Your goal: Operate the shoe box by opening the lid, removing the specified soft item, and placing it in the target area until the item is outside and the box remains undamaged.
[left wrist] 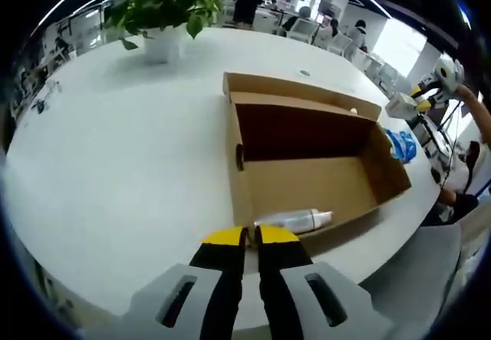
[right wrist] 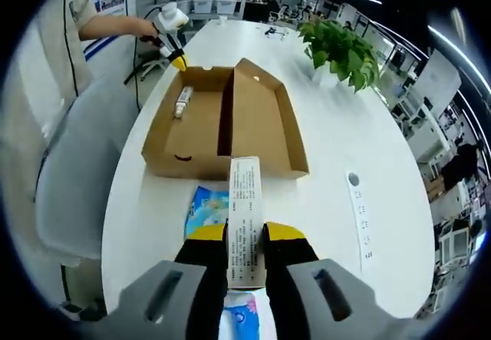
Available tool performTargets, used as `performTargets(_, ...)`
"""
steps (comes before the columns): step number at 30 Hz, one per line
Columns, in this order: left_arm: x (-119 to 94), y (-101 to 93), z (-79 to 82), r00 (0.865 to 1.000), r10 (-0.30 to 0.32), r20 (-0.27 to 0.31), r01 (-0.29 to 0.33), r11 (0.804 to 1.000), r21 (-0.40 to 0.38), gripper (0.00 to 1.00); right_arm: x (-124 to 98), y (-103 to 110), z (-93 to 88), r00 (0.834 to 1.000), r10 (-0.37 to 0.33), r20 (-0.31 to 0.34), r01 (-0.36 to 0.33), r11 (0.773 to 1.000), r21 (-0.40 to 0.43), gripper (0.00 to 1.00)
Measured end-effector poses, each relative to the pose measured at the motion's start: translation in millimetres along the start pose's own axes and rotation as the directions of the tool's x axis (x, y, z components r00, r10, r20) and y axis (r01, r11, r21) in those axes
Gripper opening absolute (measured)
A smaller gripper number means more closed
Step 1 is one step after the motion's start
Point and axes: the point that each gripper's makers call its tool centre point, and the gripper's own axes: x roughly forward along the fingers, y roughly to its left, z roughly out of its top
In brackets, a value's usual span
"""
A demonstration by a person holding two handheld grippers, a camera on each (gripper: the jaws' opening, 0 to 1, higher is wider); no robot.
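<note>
Inside open shoe box (left wrist: 307,179): white bottle (left wrist: 295,219).

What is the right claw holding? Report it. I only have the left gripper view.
Observer: The right claw is shut on a narrow white printed carton, which points lengthwise toward the open shoe box.
Operator: Tell me what lies under that carton.
Observer: A blue packet lies on the table, partly beneath the carton, between the claw and the box.
Operator: Check nearer the claw too.
Observer: A second blue-and-white packet shows below the carton's near end, between the claw's two arms.
</note>
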Motion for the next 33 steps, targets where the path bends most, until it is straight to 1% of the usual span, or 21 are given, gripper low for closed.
performTargets(7, 0, 0.4, 0.2, 1.0, 0.005, -0.007, -0.005, 1.0, 0.008, 0.03, -4, -10, -22.3, 1.0, -0.012, -0.027, 0.013, 1.0, 0.008, 0.15)
performTargets(10, -1, 0.2, 0.3, 1.0, 0.006, -0.006, -0.006, 1.0, 0.027, 0.03, -5, -10, -29.4, 0.999, -0.018, -0.038, 0.018, 1.0, 0.012, 0.15)
performTargets(18, -1, 0.9, 0.7, 1.0, 0.006, -0.005, -0.006, 1.0, 0.028, 0.03, -6, -12, -48.4, 0.998, -0.018, -0.064, 0.019, 1.0, 0.023, 0.15)
performTargets(27, -1, 1.1, 1.5, 1.0, 0.007, -0.008, -0.007, 1.0, 0.02, 0.03, -5, -16, -78.4, 0.995, -0.018, -0.103, 0.022, 0.999, 0.035, 0.15)
performTargets(31, 0, 0.7, 1.6, 1.0, 0.006, -0.01, -0.006, 1.0, 0.022, 0.03, -4, -18, -87.4, 0.993, -0.014, -0.114, 0.018, 0.999, 0.041, 0.15)
performTargets(32, 0, 0.8, 1.7, 1.0, 0.006, -0.012, -0.006, 1.0, 0.02, 0.03, -3, -18, -93.8, 0.993, -0.01, -0.121, 0.015, 0.999, 0.045, 0.15)
performTargets(33, 0, 0.8, 1.8, 1.0, 0.006, -0.013, -0.005, 1.0, 0.02, 0.03, -3, -19, -96.6, 0.992, -0.01, -0.124, 0.016, 0.999, 0.046, 0.15)
